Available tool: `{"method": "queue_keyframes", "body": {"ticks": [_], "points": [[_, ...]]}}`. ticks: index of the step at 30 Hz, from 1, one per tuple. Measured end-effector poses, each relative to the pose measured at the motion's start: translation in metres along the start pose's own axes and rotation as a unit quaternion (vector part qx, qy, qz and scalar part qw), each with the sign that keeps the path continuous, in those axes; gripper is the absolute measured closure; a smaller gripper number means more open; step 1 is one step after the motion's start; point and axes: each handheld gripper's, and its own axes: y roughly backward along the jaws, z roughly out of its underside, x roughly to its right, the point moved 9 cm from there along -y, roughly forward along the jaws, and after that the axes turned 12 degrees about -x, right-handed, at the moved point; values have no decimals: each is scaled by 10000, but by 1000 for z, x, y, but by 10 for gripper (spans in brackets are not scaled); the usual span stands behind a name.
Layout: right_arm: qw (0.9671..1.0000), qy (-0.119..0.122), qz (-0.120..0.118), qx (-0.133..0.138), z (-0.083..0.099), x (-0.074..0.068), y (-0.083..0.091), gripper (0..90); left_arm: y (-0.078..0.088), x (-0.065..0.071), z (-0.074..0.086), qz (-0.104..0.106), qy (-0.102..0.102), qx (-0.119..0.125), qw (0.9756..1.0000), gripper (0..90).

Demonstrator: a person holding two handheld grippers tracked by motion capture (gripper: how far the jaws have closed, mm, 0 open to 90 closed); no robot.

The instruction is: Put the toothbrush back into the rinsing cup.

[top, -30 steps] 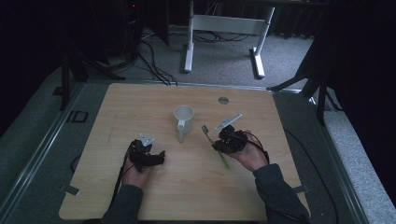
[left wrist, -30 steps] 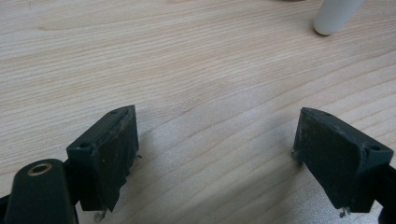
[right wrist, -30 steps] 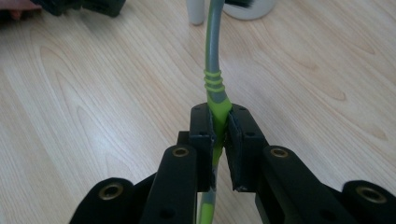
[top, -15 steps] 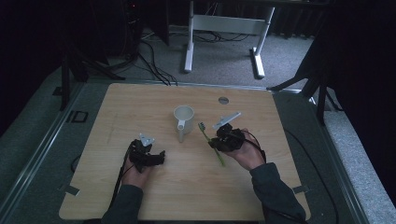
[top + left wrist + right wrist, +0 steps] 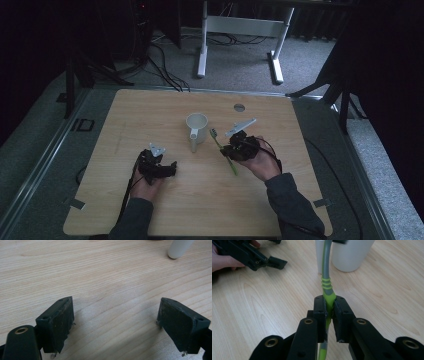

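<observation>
A green and grey toothbrush [image 5: 327, 287] is clamped between the pads of my right gripper [image 5: 330, 305], its head pointing at the white mug [image 5: 350, 255]. From above, the toothbrush [image 5: 223, 150] slants across the table, head beside the mug [image 5: 196, 127], and my right gripper [image 5: 237, 148] is shut on its handle. My left gripper [image 5: 168, 169] rests on the wood at the lower left, held by a hand. Its jaws stand wide apart over bare wood in the left gripper view [image 5: 116, 322], with the mug handle [image 5: 178, 248] farther off.
The wooden table [image 5: 150, 115] has a small round grey insert [image 5: 239, 107] near its far edge. Beyond the table are white desk legs [image 5: 202, 45] and cables [image 5: 165, 55] on the grey floor. Tape tabs [image 5: 75, 203] mark the near corners.
My right gripper has edged slightly toward the mug with the toothbrush in it. The left gripper has stayed put.
</observation>
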Motion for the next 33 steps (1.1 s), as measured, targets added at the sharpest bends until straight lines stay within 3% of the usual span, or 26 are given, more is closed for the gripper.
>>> {"method": "queue_keyframes", "body": {"ticks": [33], "points": [[9976, -166, -30, 670, -24, -1, 10, 814, 0, 0, 0, 1, 4, 5, 10000, 146]]}}
